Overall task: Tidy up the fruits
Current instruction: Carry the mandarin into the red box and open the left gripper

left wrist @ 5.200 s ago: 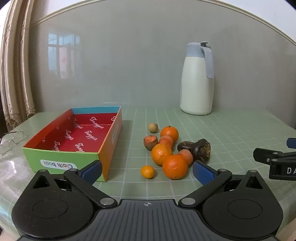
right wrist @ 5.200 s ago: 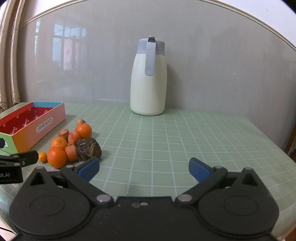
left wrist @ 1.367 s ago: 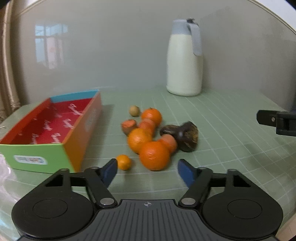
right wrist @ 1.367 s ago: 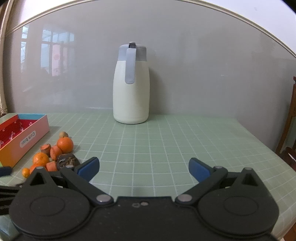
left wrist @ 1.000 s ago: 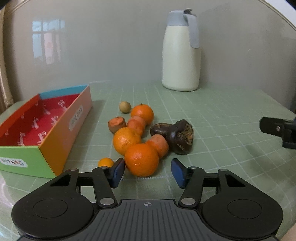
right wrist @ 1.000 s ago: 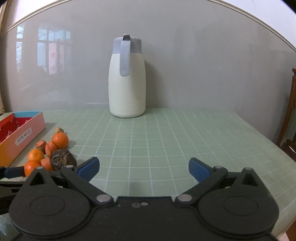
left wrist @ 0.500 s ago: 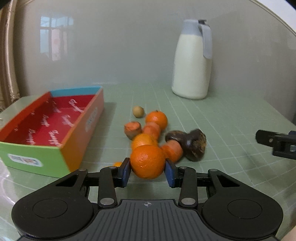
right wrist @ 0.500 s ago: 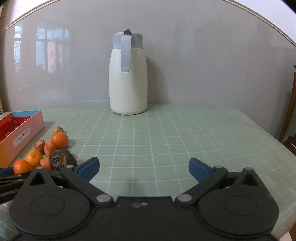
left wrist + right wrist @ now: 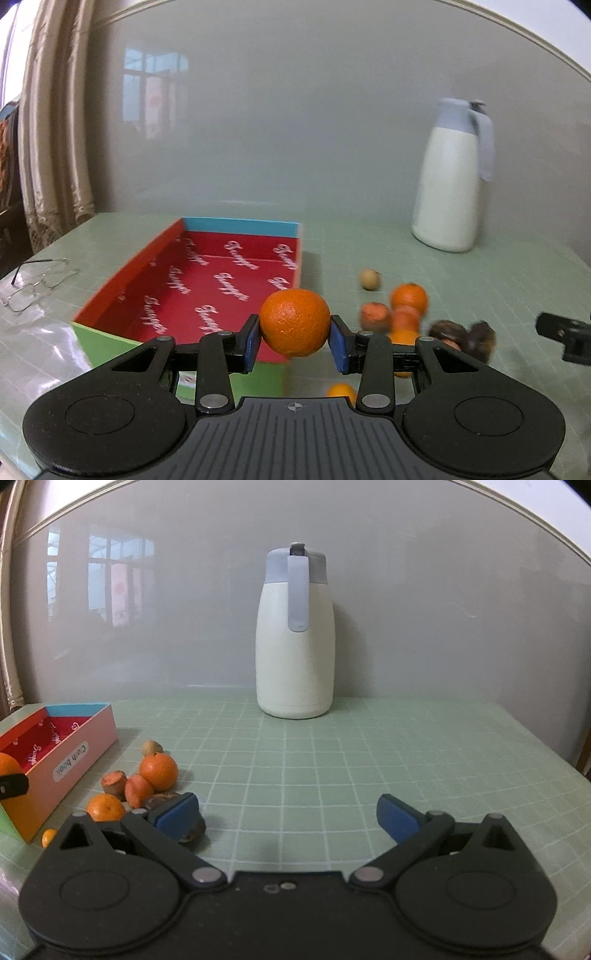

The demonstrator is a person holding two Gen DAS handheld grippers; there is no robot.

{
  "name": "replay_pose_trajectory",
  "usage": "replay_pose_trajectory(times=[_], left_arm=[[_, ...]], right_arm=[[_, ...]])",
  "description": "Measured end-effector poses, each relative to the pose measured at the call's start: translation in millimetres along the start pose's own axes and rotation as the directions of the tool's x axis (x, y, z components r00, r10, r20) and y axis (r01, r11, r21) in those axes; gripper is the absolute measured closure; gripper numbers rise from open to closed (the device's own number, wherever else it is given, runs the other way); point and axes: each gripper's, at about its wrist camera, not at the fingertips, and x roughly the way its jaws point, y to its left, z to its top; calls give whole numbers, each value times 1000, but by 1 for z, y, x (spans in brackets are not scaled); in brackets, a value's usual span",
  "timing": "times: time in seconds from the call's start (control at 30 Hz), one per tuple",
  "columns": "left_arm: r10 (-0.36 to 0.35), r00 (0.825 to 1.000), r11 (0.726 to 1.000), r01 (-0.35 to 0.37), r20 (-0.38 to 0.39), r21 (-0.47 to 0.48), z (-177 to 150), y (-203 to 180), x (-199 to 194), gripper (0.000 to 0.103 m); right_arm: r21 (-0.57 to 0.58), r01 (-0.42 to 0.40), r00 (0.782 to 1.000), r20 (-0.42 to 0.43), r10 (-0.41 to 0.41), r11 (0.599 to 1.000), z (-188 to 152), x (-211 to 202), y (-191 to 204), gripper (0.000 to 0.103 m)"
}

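My left gripper (image 9: 294,341) is shut on a large orange (image 9: 294,322) and holds it in the air over the near right corner of the open cardboard box (image 9: 236,266) with a red inside. The box (image 9: 70,753) and the held orange (image 9: 8,763) also show at the left edge of the right wrist view. The remaining fruit pile lies right of the box: an orange (image 9: 409,297), reddish pieces (image 9: 375,314), a dark wrinkled fruit (image 9: 461,338), a small tan fruit (image 9: 370,278) and a tiny orange (image 9: 341,392). My right gripper (image 9: 286,814) is open and empty above the table, right of the pile (image 9: 159,771).
A white jug with a grey-blue lid (image 9: 295,635) stands at the back of the green checked table (image 9: 369,760) against the grey wall. Glasses (image 9: 33,282) lie left of the box. A curtain (image 9: 55,147) hangs at the far left.
My left gripper closed on the large orange, lifted it off the pile and carried it left over the box's corner. My right gripper stayed open and shifted slightly.
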Motion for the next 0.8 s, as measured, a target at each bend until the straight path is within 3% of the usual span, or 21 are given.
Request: replay_pose_trajectory(times=[0.27,0.33,0.37,0.47,0.6,0.8], left_arm=[[47,998,998,-48,-37,-27,1,24,31,63],[31,999,998,-33,-36,-55,-1,27,30,57],[36,999,998,-37,-26,-55,-1,27,27,43],[75,997,996,-74,23,-44,-2,25,17,20],[72,996,997,-70,48,-45,-4,23,4,14],[74,995,997,-74,67,-10,-6,19,-14,10]], right_arm=[[-31,-21,1000,10,21,999,-1,9,14,0],[-37,-29,1000,10,30,999,-2,11,17,0],[-39,-36,999,7,36,999,-2,11,18,0],[-47,-62,998,-3,62,997,-3,13,22,0],[-88,-93,994,-67,87,992,-8,20,31,0],[-119,-115,993,-47,110,986,-11,12,37,0]])
